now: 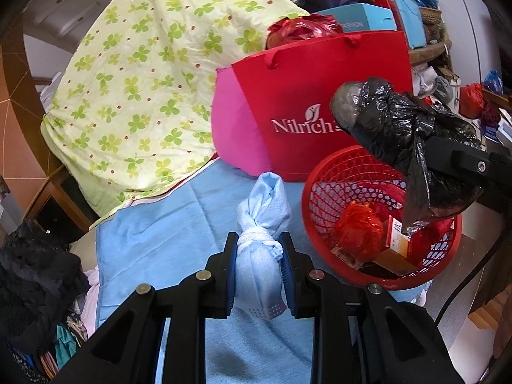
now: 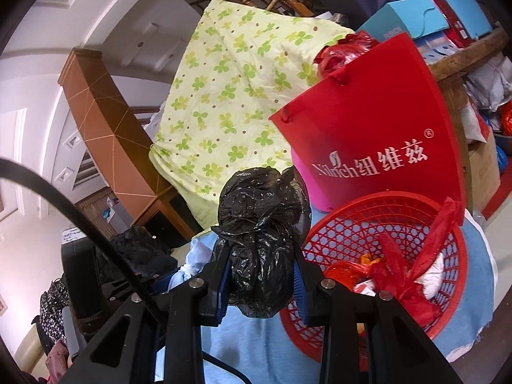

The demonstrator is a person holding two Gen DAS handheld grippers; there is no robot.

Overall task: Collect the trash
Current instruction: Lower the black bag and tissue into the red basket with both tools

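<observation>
On the blue cloth point(image 1: 153, 240), my left hand-held gripper point(image 1: 258, 275) clamps the knotted blue bundle point(image 1: 260, 256); my right hand-held gripper point(image 2: 261, 275) holds the black bag point(image 2: 262, 230) left of the red basket point(image 2: 352, 224).

A knotted light-blue bundle point(image 1: 260, 249), tied off near its middle, is clamped between the pads of the left claw point(image 1: 258, 272) above the blue cloth. A crumpled black plastic bag point(image 2: 264, 243), glossy and tied shut, is gripped in the right claw point(image 2: 262, 284) and held above the near-left rim of the red mesh basket point(image 1: 323, 188). In the basket, red plastic wrappers point(image 1: 358, 228), a small orange-and-white carton point(image 1: 395, 240) and a white wad point(image 2: 433, 280) are piled together.
</observation>
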